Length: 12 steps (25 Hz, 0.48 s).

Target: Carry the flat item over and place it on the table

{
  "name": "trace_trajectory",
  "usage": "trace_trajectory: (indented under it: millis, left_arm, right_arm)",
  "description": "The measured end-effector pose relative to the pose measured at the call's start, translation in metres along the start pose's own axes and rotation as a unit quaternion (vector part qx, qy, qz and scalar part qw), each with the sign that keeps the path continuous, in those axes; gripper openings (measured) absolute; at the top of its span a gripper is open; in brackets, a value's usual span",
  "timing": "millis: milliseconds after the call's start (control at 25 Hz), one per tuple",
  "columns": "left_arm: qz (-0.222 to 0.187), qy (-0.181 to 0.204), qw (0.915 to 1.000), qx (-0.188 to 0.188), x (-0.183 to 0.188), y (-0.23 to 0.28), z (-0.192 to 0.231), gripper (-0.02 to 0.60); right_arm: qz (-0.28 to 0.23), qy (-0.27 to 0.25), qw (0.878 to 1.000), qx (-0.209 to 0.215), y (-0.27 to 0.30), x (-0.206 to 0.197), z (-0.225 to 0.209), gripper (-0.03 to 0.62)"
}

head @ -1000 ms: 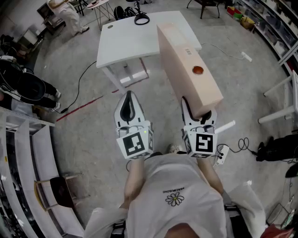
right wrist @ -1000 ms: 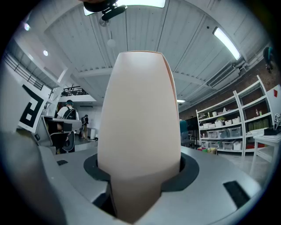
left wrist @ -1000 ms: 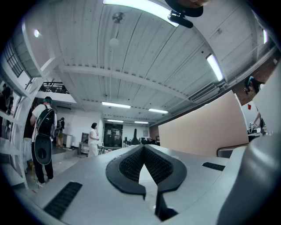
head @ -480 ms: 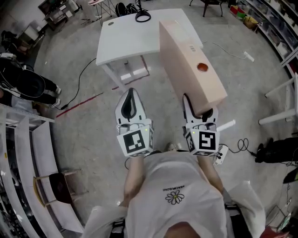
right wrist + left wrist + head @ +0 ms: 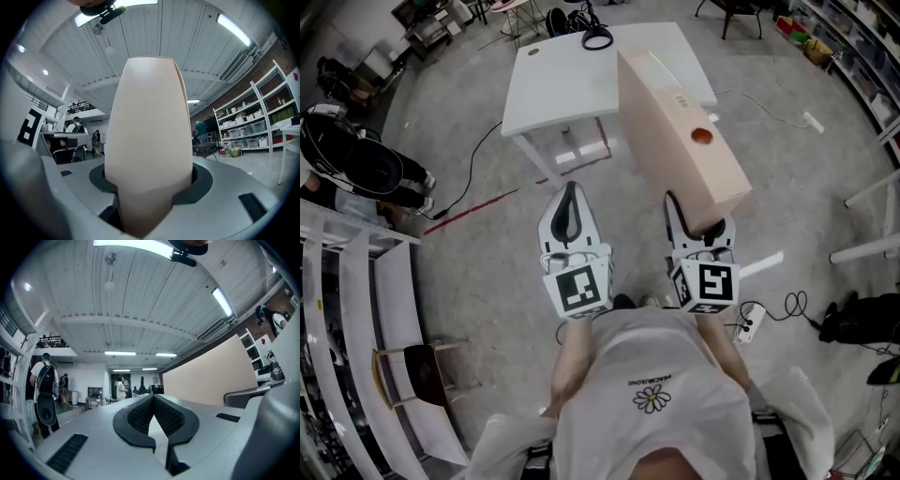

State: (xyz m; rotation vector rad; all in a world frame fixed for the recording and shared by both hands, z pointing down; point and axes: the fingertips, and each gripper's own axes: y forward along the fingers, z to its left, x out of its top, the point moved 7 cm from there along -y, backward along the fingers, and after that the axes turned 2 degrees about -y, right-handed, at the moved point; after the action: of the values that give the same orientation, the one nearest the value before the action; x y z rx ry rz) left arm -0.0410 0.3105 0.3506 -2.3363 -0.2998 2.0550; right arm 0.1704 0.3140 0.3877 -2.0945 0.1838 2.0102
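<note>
A long flat beige box (image 5: 675, 141) with a round orange spot sticks out forward and up from my right gripper (image 5: 698, 225), which is shut on its near end. In the right gripper view the box (image 5: 150, 136) fills the space between the jaws of the right gripper (image 5: 150, 187). The box's far end hangs over the right part of the white table (image 5: 572, 84). My left gripper (image 5: 570, 192) is held beside it, shut and holding nothing; in its own view the left gripper (image 5: 152, 401) has its tips touching, with the box (image 5: 211, 376) at the right.
A black ring-shaped object (image 5: 597, 37) lies at the table's far edge. White shelving (image 5: 347, 309) and a chair (image 5: 417, 370) stand at the left, with a person in black (image 5: 347, 159) beyond. A power strip with cable (image 5: 748, 319) and a red floor line (image 5: 478, 204) lie on the concrete.
The floor and table have shifted slightly in the head view as the person moves. Both grippers keep their places, and the right one still grips the box.
</note>
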Motion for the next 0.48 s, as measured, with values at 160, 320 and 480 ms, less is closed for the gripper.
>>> trace_trajectory:
  millis: [160, 320, 480]
  left_arm:
    - [-0.001, -0.001, 1.0000, 0.005, 0.001, -0.001, -0.002, 0.012]
    - [-0.001, -0.021, 0.9996, 0.017, -0.003, 0.003, 0.009, 0.012]
    - [-0.002, -0.025, 0.9996, 0.009, -0.012, 0.020, 0.013, 0.012]
  right_arm:
    - [-0.003, 0.006, 1.000, 0.006, -0.002, -0.002, -0.004, 0.275]
    - [0.000, 0.012, 1.000, 0.010, 0.002, -0.007, -0.002, 0.275]
    - [0.000, 0.015, 1.000, 0.016, 0.010, -0.010, -0.003, 0.275]
